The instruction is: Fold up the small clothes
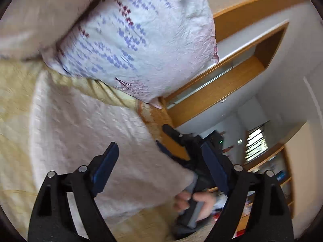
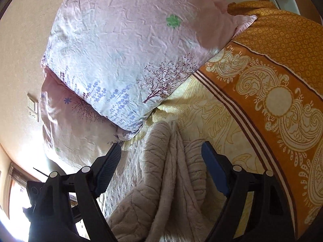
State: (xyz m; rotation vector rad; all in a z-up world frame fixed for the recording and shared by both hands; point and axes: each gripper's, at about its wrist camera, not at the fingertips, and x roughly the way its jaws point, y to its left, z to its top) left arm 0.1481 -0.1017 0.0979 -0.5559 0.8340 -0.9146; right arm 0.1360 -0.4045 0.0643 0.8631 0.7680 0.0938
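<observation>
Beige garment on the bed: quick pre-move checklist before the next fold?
1. Left gripper open, nothing pinched: ok.
2. Right gripper open, pads off the cloth: ok.
3. Beige garment lying flat: not ok, it is bunched into ridges between the right gripper's fingers.
4. Garment clear of the floral pillow: ok in the right wrist view, a strip of bedspread shows between them.
5. Grippers clear of each other: cannot tell; the right gripper with its hand sits close in the left wrist view.
6. Fold edge located: cannot tell, left view blurred.

Left gripper (image 1: 159,157) and right gripper (image 2: 161,153) both angle downward, jaws spread wide, gripping nothing.
</observation>
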